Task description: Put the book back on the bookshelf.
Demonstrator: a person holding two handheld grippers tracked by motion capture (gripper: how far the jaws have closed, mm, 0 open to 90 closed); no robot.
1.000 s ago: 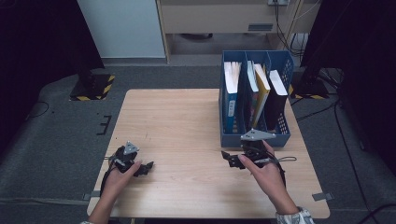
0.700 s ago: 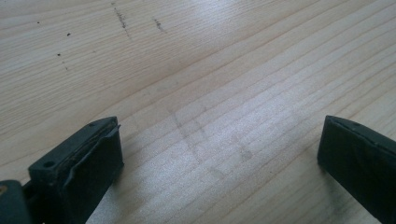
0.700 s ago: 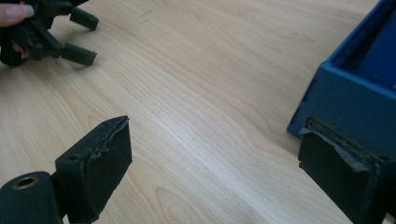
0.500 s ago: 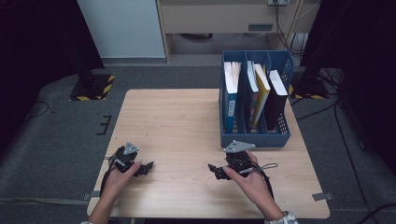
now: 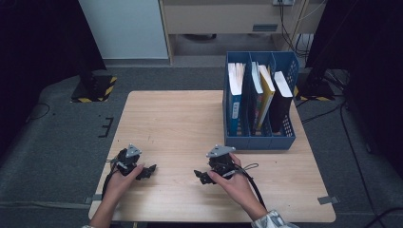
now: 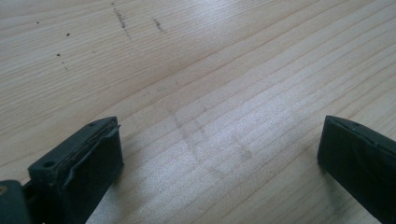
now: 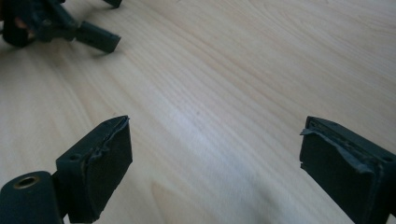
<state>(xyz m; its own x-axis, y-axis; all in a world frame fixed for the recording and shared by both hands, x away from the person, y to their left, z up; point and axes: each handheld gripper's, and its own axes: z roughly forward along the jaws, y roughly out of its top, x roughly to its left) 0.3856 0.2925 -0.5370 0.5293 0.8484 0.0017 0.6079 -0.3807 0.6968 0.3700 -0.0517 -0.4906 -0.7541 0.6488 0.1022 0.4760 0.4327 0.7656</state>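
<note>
We hold the left tool [image 5: 148,170] and the right tool [image 5: 201,176] low over the bench [image 5: 180,123]; both point inward, jaws apart, holding nothing.

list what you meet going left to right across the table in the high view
left gripper → right gripper → blue file box, and inside it: blue book → yellow book → black book
</note>
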